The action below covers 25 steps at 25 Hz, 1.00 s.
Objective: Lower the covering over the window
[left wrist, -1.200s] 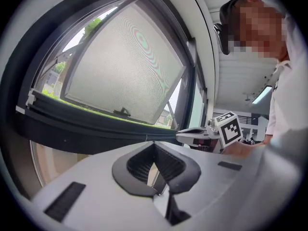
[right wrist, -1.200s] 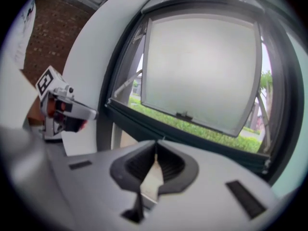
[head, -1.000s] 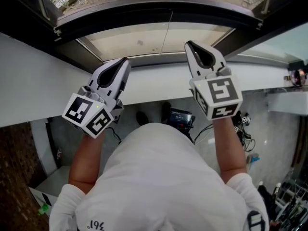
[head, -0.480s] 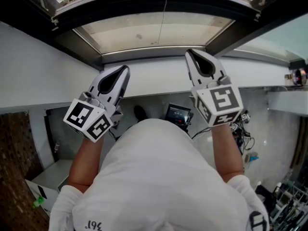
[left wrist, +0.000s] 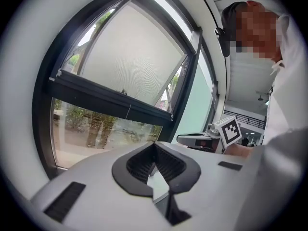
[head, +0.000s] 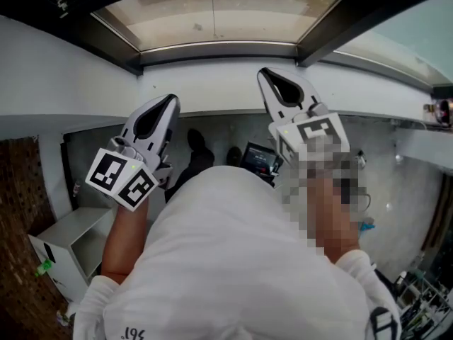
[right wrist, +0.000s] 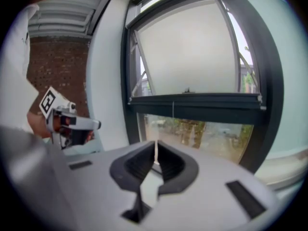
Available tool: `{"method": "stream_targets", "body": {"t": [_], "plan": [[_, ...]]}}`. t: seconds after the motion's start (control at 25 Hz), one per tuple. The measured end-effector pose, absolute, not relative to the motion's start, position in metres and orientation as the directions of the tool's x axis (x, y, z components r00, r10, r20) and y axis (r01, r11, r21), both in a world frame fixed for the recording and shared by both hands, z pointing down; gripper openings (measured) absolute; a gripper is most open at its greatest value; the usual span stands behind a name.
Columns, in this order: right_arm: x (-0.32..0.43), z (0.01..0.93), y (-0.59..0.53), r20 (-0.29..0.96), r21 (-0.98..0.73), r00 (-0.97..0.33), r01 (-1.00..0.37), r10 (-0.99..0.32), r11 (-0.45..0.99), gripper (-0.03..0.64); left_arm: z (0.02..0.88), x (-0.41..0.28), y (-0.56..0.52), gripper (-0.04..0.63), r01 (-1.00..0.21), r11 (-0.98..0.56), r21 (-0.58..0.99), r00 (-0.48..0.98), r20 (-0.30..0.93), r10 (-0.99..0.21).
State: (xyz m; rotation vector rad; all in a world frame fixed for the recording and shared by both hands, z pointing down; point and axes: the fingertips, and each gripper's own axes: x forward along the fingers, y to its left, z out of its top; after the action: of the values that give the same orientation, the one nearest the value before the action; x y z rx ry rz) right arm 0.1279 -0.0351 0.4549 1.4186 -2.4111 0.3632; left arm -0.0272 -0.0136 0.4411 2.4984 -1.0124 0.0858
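The window covering is a beige roller shade (head: 212, 9), drawn part-way down the dark-framed window, with a dark bottom rail (right wrist: 192, 102) and a thin pull cord (right wrist: 173, 110) hanging from its middle. Clear glass below the rail shows trees outside. My left gripper (head: 170, 99) is shut and holds nothing, short of the white sill (head: 212, 94). To its right, my right gripper (head: 264, 73) is also shut, and I see nothing gripped in it. Both point at the window and touch neither shade nor cord. In the left gripper view the shade (left wrist: 130, 61) fills the upper pane.
A pale green glass pane (head: 396, 41) adjoins the window on the right. Below the sill are a brick wall (head: 18, 211), a white cabinet (head: 71, 239) and a dark device with cables (head: 258, 159) on the floor. A white shirt (head: 233, 261) fills the lower head view.
Both grippers have drawn back from the window and sunk a little, still shut. In the head view the window has slid toward the top and more floor shows.
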Motion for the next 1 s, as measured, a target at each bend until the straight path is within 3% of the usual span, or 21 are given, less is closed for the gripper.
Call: {"method": "stream_targets", "body": {"t": [0.36, 1.0], "plan": [[0.115, 0.460, -0.001, 0.393, -0.102, -0.499, -0.858, -0.772, 0.503, 0.029, 0.447, -0.037, 0.021, 0.021, -0.698, -0.611, 0.374, 0.708, 0.230, -0.668], [0.062, 0.460, 0.016, 0.413, -0.117, -0.420, -0.904, -0.808, 0.410, 0.023, 0.448, -0.099, 0.020, 0.023, -0.641, -0.671, 0.373, 0.765, 0.238, -0.598]]}}
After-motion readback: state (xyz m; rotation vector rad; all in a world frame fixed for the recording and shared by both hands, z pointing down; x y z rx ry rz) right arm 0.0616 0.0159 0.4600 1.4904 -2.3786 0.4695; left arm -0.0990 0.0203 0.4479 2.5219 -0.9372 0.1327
